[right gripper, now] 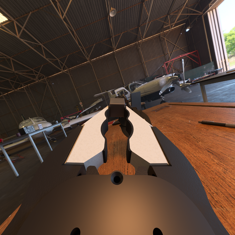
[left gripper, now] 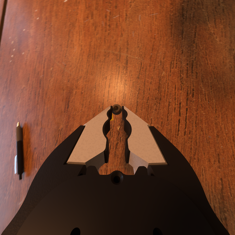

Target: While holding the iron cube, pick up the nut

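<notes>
My left gripper [left gripper: 116, 109] has the nut [left gripper: 116, 109] dead at 12 o'clock, bore up, jaws closed to its sides. My right gripper [right gripper: 117, 109] clamps the cube [right gripper: 116, 108].

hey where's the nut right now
In the left wrist view, the nut sits between the left gripper's fingertips, over the wooden table, with the pen far to its left.

Around me: a hangar with a corrugated metal roof [right gripper: 78, 38] on steel trusses, a hanging lamp [right gripper: 112, 12], parked light aircraft [right gripper: 150, 86], white-legged tables [right gripper: 31, 137], and daylight at the open door [right gripper: 227, 38]. My reddish wooden counter [left gripper: 165, 63] bears scratches.
</notes>
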